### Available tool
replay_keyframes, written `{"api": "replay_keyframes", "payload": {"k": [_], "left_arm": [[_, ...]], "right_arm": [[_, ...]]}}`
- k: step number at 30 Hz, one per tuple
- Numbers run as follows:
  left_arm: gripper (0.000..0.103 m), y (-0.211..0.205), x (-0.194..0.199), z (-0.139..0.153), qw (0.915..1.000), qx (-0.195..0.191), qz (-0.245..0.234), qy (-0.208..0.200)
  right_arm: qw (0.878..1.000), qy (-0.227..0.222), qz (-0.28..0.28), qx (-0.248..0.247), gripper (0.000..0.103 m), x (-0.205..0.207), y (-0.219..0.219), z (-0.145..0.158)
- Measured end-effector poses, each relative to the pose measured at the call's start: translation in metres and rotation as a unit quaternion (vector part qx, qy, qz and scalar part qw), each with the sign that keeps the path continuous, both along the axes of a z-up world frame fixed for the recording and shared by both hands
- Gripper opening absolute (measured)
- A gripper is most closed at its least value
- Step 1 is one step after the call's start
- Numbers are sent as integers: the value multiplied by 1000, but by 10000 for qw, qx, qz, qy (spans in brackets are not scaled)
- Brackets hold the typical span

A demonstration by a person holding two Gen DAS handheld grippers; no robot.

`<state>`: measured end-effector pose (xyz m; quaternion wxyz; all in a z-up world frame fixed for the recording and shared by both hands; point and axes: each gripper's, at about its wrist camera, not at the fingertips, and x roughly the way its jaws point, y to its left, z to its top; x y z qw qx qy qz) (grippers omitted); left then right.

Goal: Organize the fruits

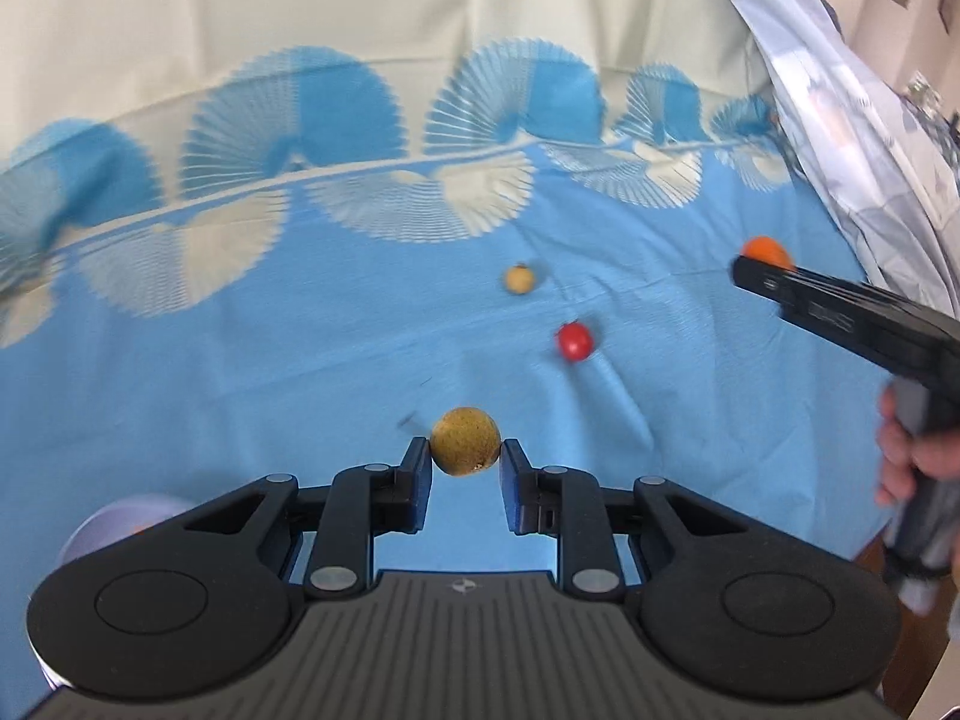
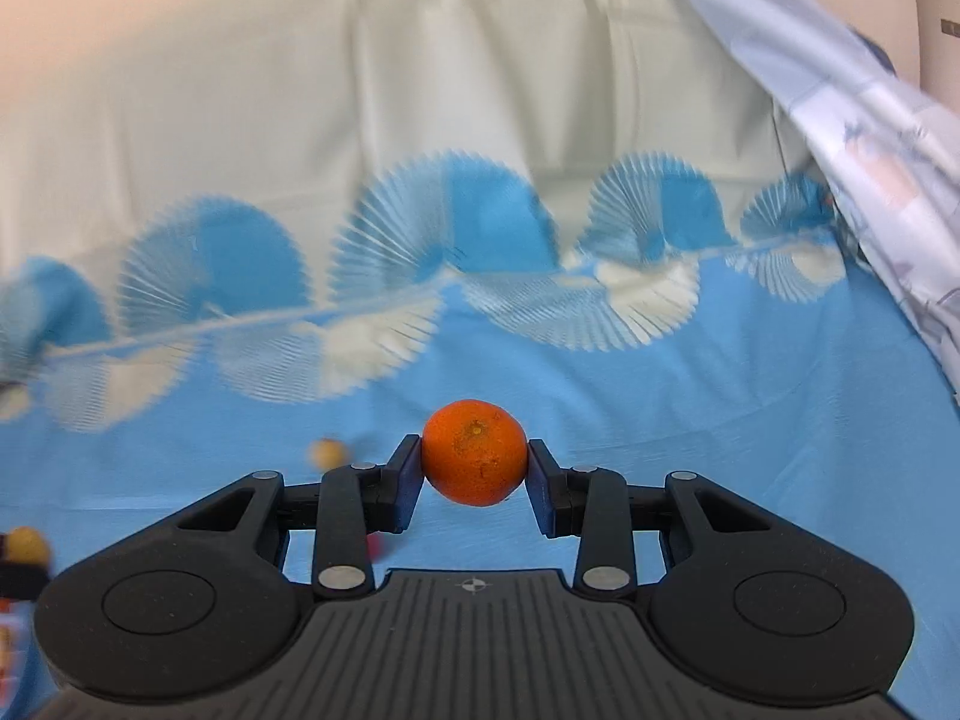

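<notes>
My left gripper (image 1: 466,461) is shut on a brownish-yellow round fruit (image 1: 465,441) and holds it above the blue cloth. My right gripper (image 2: 474,471) is shut on an orange (image 2: 474,461); it also shows in the left wrist view (image 1: 765,250) at the right, held by the right gripper's fingers (image 1: 774,282). A small red fruit (image 1: 575,341) and a small yellow fruit (image 1: 519,279) lie on the cloth ahead of the left gripper. The yellow fruit shows blurred in the right wrist view (image 2: 327,452). The left gripper's fruit shows at the right wrist view's left edge (image 2: 27,545).
A blue cloth with white fan patterns (image 1: 240,330) covers the surface, a cream sheet (image 1: 300,0) behind it. A pale patterned fabric (image 1: 840,120) hangs at the right. A pale lilac bowl (image 1: 114,525) sits at lower left, partly hidden by the left gripper.
</notes>
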<state>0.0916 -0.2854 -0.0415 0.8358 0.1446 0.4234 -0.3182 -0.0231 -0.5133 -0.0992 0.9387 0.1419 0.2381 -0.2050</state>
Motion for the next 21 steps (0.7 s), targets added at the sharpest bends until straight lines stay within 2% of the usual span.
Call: {"api": "replay_keyframes", "payload": {"k": [3, 7, 15, 21], "left_arm": [[27, 39, -20, 17, 9998, 11, 221, -4], [27, 92, -46, 34, 9984, 26, 561, 7], [27, 192, -91, 55, 9924, -44, 1228, -111], [27, 246, -121, 59, 9874, -209, 1559, -159]], "right_arm": [[9993, -201, 318, -24, 38, -29, 50, 26], [9962, -244, 813, 174, 38, -56, 114, 45], [9818, 9, 1828, 523, 38, -87, 216, 57], [9732, 139, 2264, 385, 38, -105, 271, 63]]}}
